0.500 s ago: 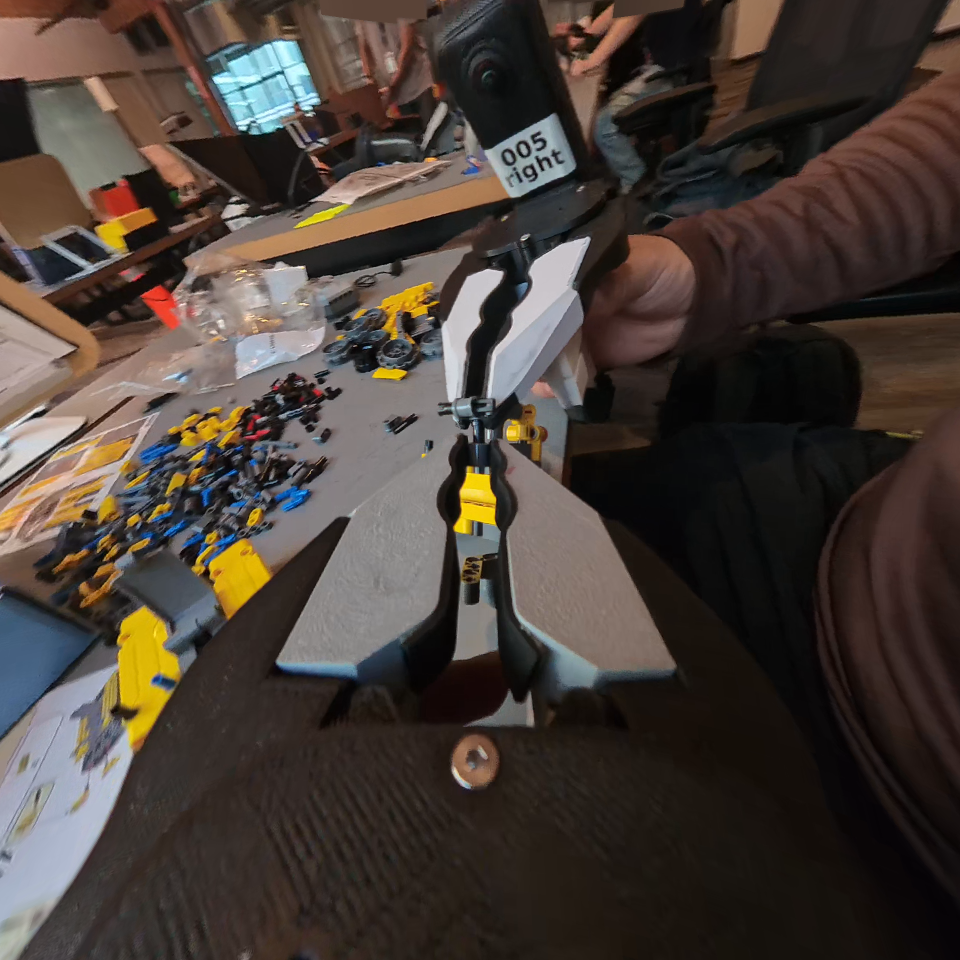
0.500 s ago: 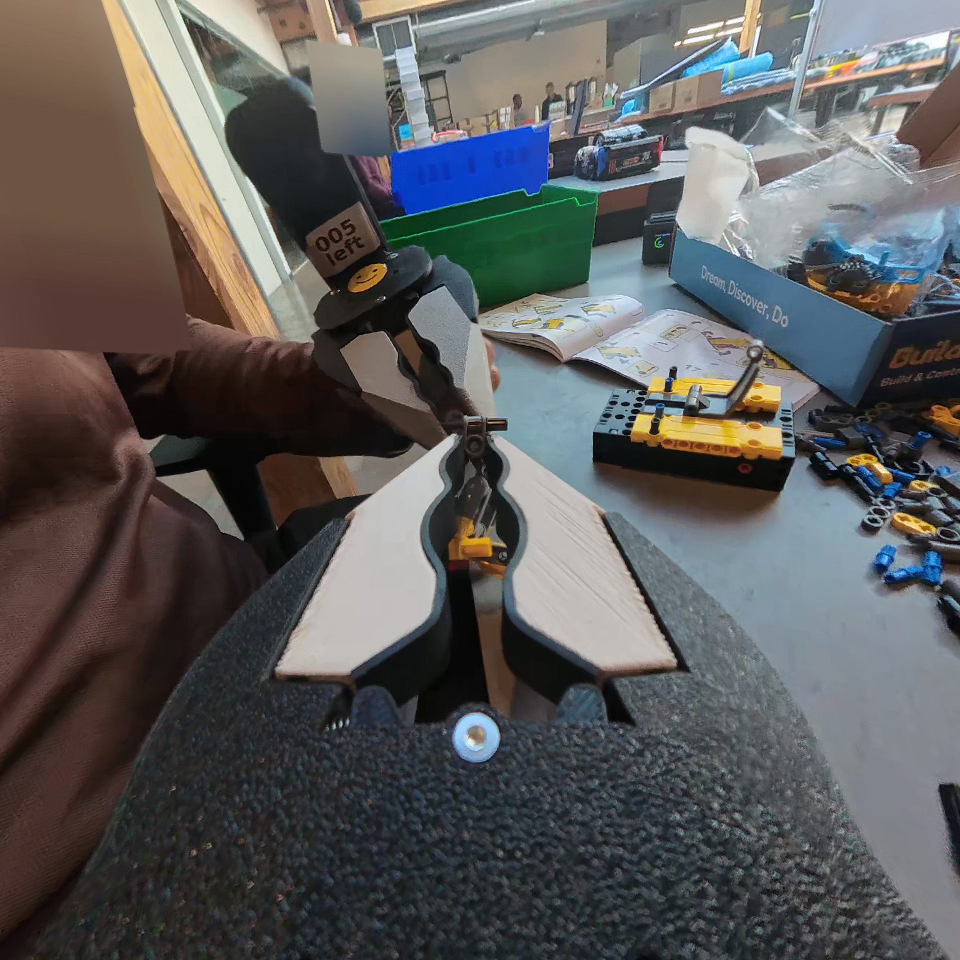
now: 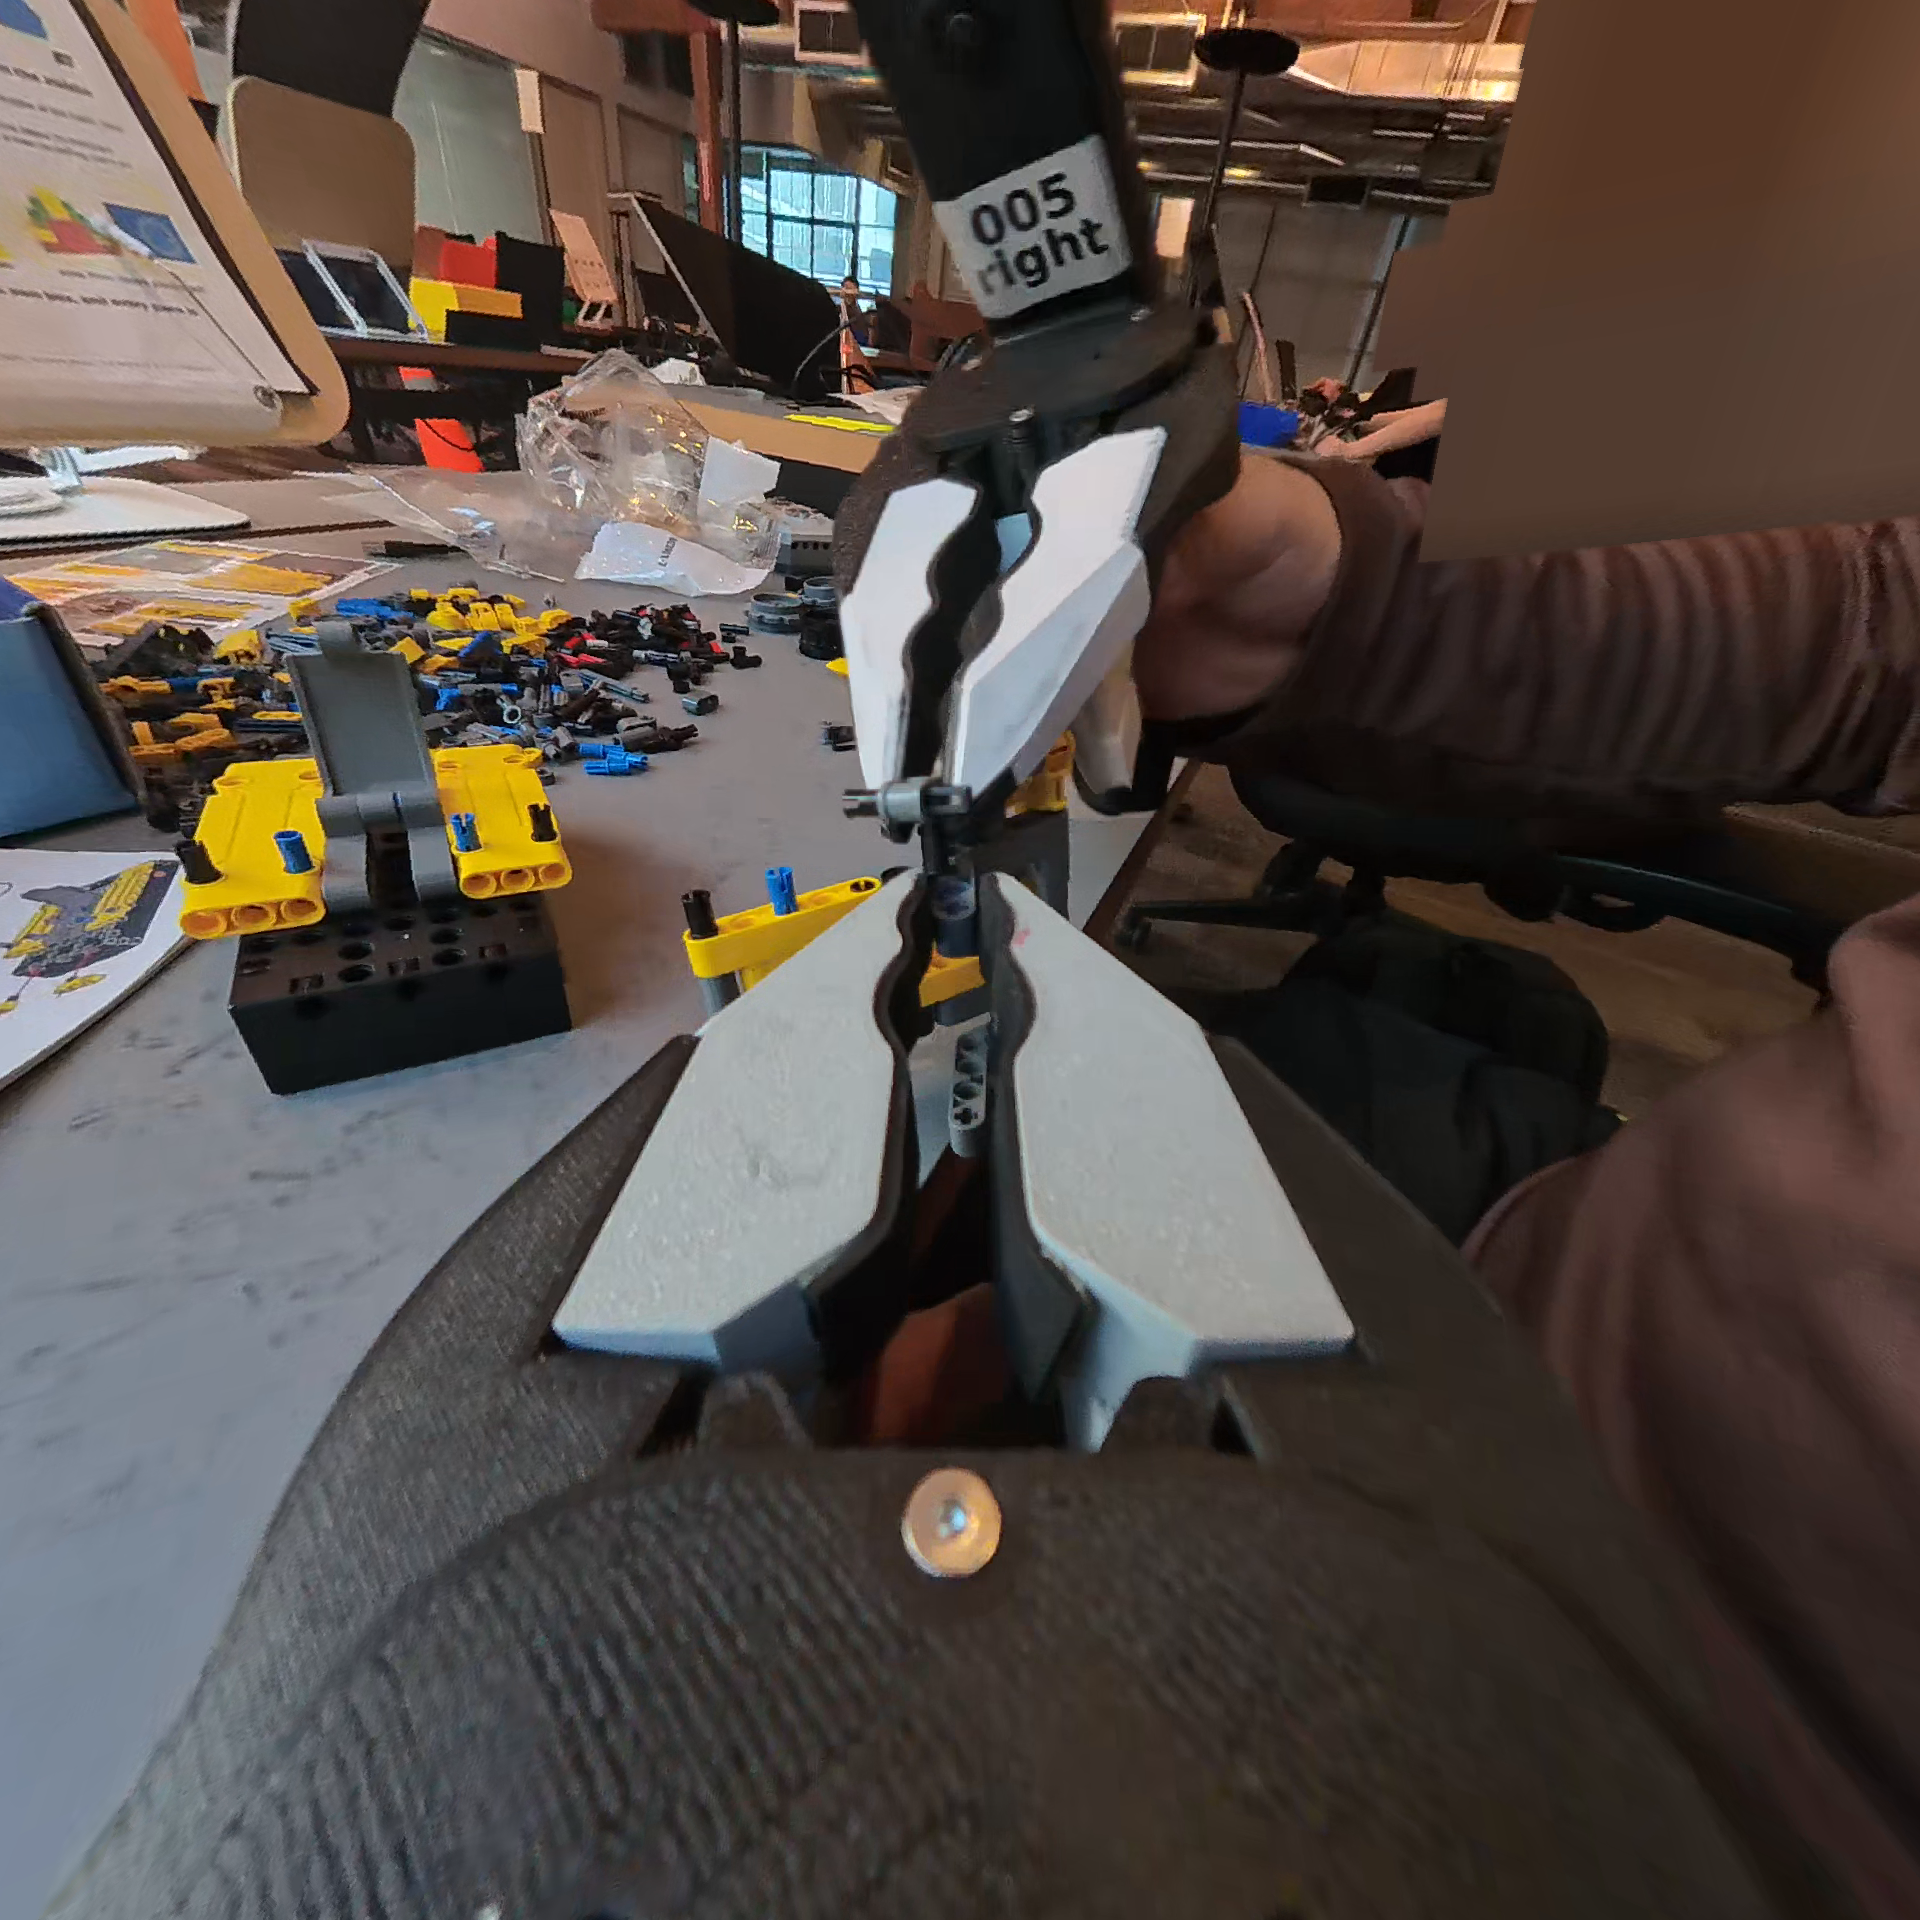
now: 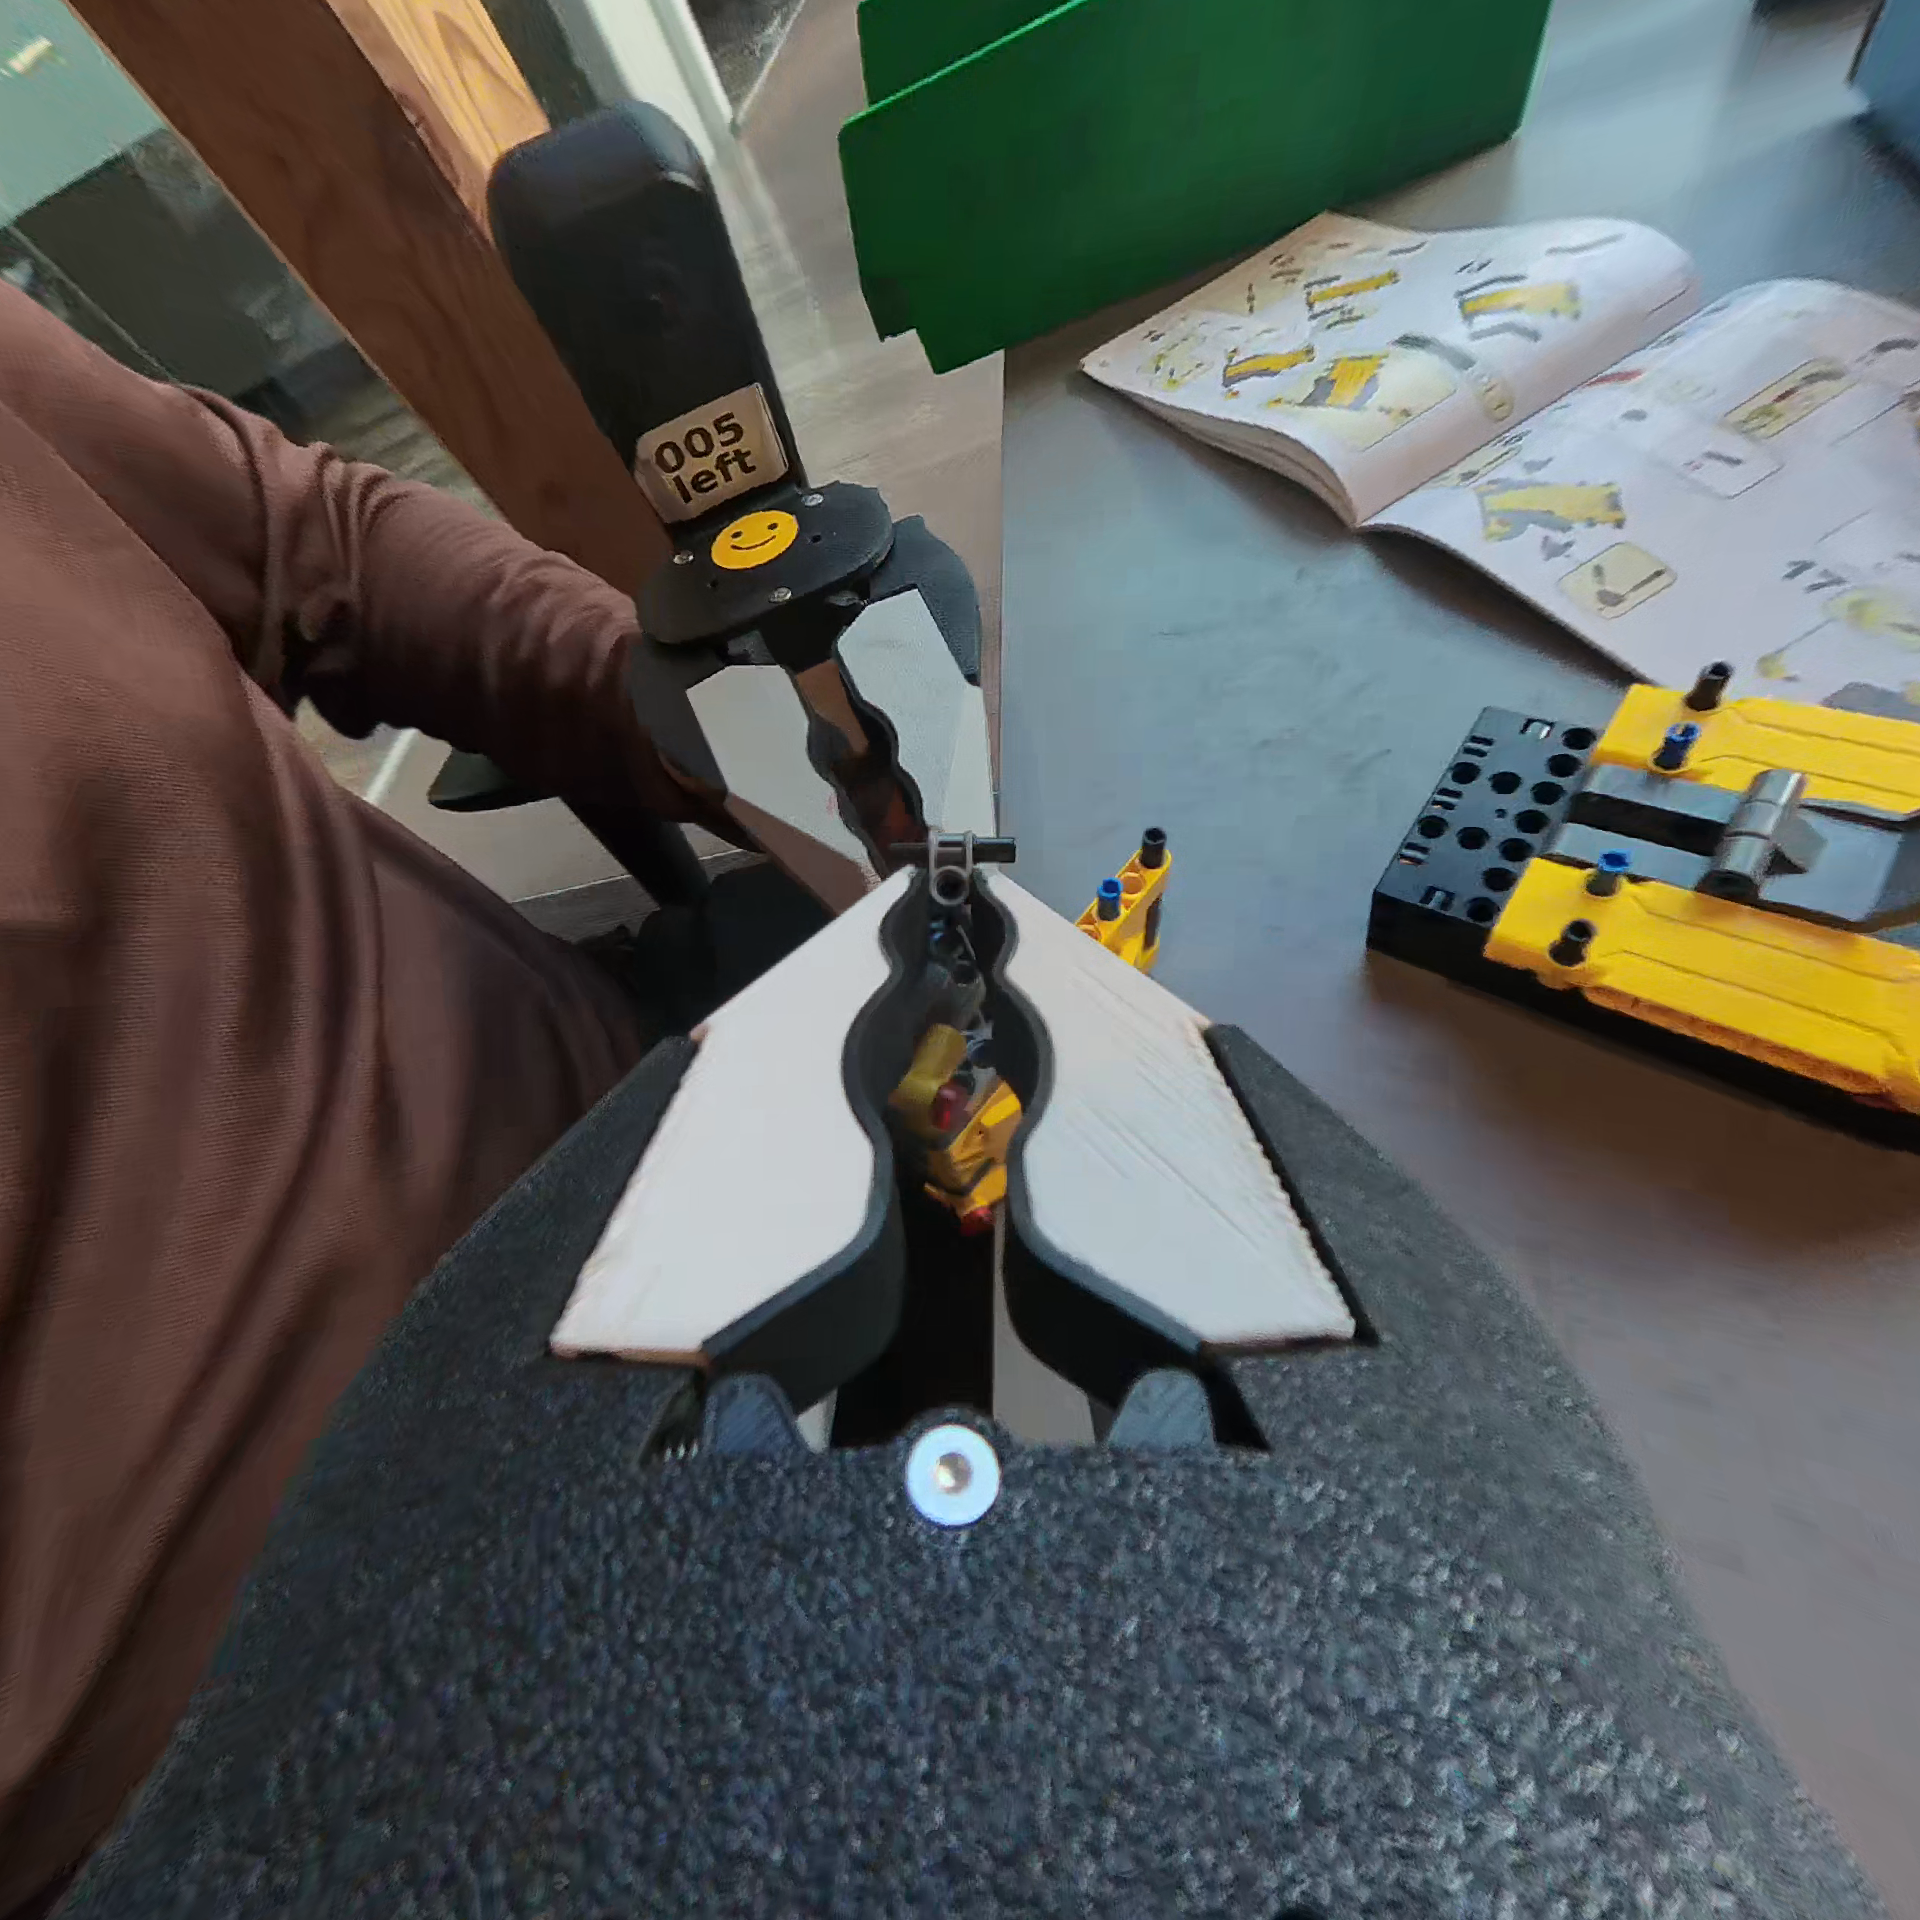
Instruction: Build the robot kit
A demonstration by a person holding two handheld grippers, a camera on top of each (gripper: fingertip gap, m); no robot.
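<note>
Still clamping left hand-held gripper (image 3: 951,899) and right hand-held gripper (image 4: 951,883) on one small yellow-and-grey brick piece (image 3: 948,977), now tilting over the surface (image 3: 312,1195).

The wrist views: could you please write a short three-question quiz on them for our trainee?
1. True or false: the left gripper is open and holds nothing.
2. Where does the black-and-yellow build stand? A on the table; B in a green bin; C between a gripper's fingers.
3. Fill in: the small piece clamped in the right gripper is mostly ___.

Key: 1 false, it is shut on a grey beam; 2 A; 3 yellow.
</note>
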